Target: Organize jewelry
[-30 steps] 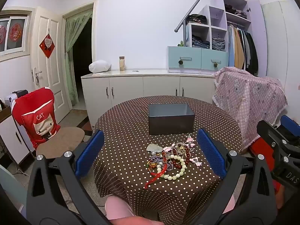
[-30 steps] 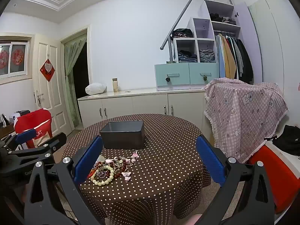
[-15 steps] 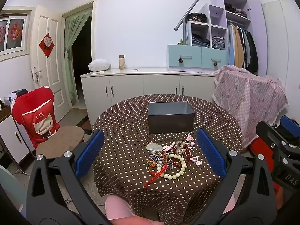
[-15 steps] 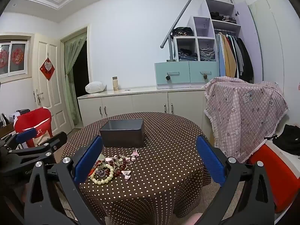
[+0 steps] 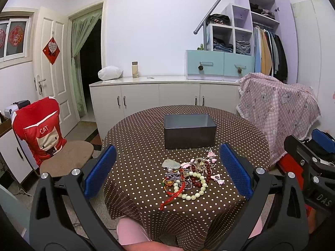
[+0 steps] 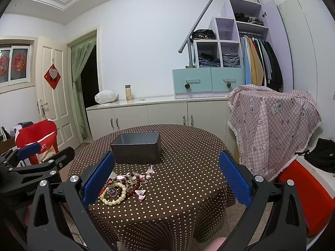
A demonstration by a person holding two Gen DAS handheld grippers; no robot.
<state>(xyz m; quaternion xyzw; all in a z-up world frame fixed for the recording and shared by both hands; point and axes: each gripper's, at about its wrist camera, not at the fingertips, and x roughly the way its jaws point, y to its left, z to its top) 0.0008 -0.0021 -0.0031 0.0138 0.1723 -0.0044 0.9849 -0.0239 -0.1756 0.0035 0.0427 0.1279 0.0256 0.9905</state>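
A tangled pile of jewelry (image 5: 189,176) (image 6: 123,185) lies on the near part of a round table with a brown polka-dot cloth (image 5: 138,146) (image 6: 188,167). In it are a pale bead bracelet (image 5: 193,194), red beads, a red cord and pink charms. Behind the pile stands an open dark grey box (image 5: 189,130) (image 6: 137,149), its inside looking bare. My left gripper (image 5: 167,173) is open, held short of the table with the pile between its blue pads. My right gripper (image 6: 166,177) is open too, with the pile by its left pad. Neither touches anything.
A chair with a red cover (image 5: 41,133) stands left of the table. Behind the table runs a white cabinet (image 5: 163,94). A pink checked cloth (image 5: 278,108) drapes over something at the right. A person's knee in pink (image 5: 129,232) shows below the table edge.
Both views have risen slightly, so the table and jewelry sit a little lower and nearer. Both grippers stay open; nothing on the table has moved.
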